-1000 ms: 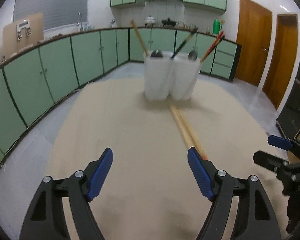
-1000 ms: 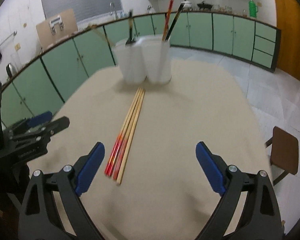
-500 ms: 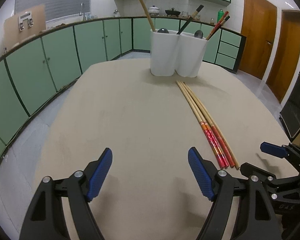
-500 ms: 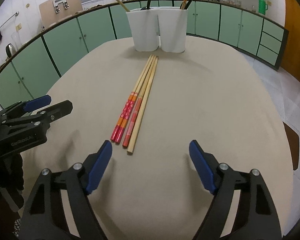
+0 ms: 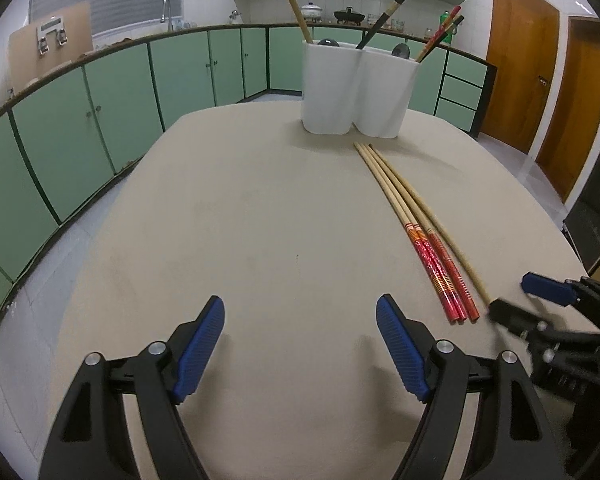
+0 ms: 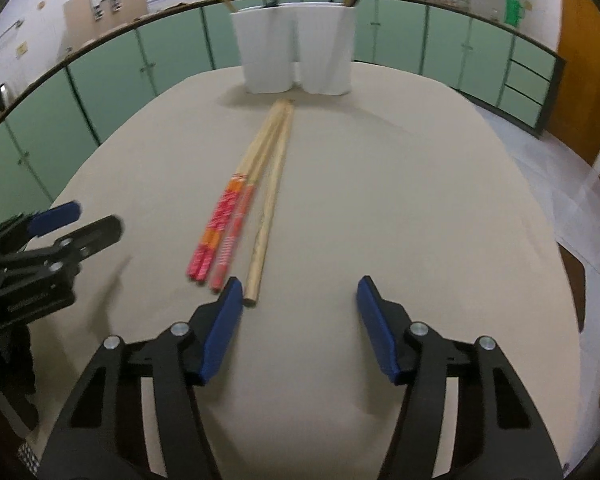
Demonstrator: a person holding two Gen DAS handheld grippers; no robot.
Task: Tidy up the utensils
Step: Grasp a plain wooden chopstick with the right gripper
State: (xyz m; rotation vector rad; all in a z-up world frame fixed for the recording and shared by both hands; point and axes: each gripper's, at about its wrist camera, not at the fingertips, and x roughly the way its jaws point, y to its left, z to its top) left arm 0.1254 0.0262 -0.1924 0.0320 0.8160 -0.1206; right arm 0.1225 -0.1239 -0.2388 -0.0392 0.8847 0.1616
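Several chopsticks (image 5: 414,218) lie side by side on the beige table (image 5: 260,240), some with red patterned ends, one plain wood; they also show in the right wrist view (image 6: 252,196). A white two-part utensil holder (image 5: 356,90) stands at the far end with chopsticks and spoons in it; it also shows in the right wrist view (image 6: 296,48). My left gripper (image 5: 300,344) is open and empty, left of the chopsticks. My right gripper (image 6: 300,324) is open and empty, its left finger just by the near ends of the chopsticks.
Green kitchen cabinets (image 5: 100,112) curve around the room behind the table. Wooden doors (image 5: 520,80) stand at the right. The right gripper shows at the right edge of the left wrist view (image 5: 540,300), and the left gripper at the left of the right wrist view (image 6: 52,232).
Both grippers have dropped lower and pulled back toward the near side of the table. The right gripper has shifted so the chopsticks' near ends lie by its left finger.
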